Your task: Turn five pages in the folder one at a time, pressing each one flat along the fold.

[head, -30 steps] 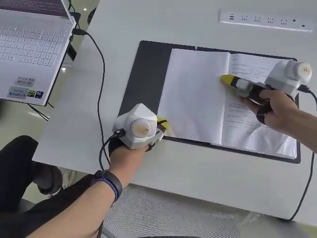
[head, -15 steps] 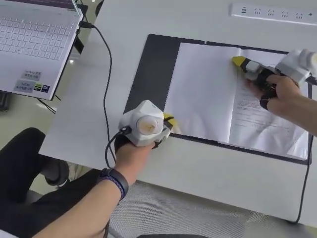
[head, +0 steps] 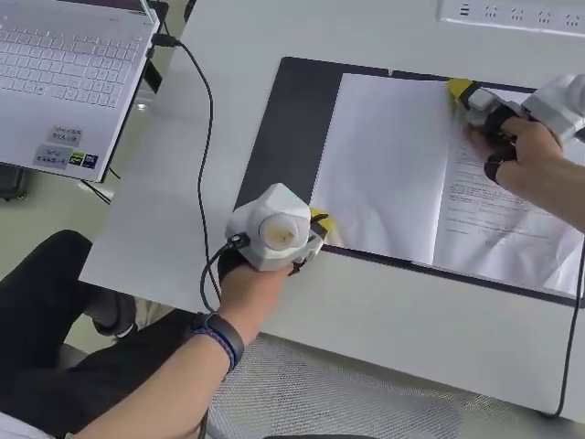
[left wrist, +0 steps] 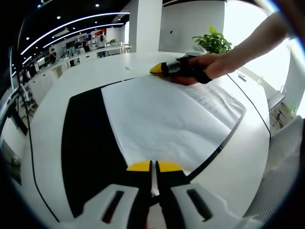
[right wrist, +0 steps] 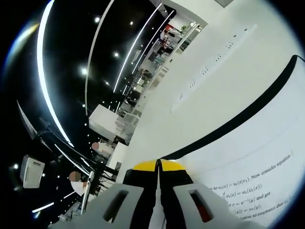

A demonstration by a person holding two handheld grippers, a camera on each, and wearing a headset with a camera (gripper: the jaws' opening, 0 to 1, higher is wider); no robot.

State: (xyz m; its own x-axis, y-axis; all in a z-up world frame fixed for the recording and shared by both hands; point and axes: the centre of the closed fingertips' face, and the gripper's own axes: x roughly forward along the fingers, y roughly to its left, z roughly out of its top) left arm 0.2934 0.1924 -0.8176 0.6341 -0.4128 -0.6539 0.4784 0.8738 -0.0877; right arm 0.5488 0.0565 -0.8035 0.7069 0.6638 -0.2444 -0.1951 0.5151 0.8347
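- Two pairs of tongs are at work on a black folder point(head: 281, 137) point(left wrist: 88, 136) point(right wrist: 248, 113), which lies open and flat on the white table point(head: 228, 55).
- One blank white page point(head: 384, 165) point(left wrist: 157, 119) lies over the folder's middle, with bare black cover showing to its left. A printed page point(head: 498, 215) point(right wrist: 259, 176) lies to the right of the fold.
- Left tongs point(head: 320, 225) point(left wrist: 151, 166): the yellow tips are clenched together and sit right at the blank page's near left corner, at the folder's near edge. Whether they pinch the sheet itself I cannot tell. The folder stretches away ahead of them.
- Right tongs point(head: 460, 89) point(right wrist: 158, 164) point(left wrist: 159, 69): the tips are also clenched, with nothing between them. They rest on the paper at the far end of the fold, just inside the folder's far edge. Printed lines run beside them in the right gripper view.
- Both pairs lie at opposite corners of the blank page, well apart.
- Beyond the folder, a white power strip point(head: 512, 13) lies along the table's far side.
- Off to the left stands an open laptop point(head: 64, 82). A black cable point(head: 207, 137) runs from beside it down to the left tongs.
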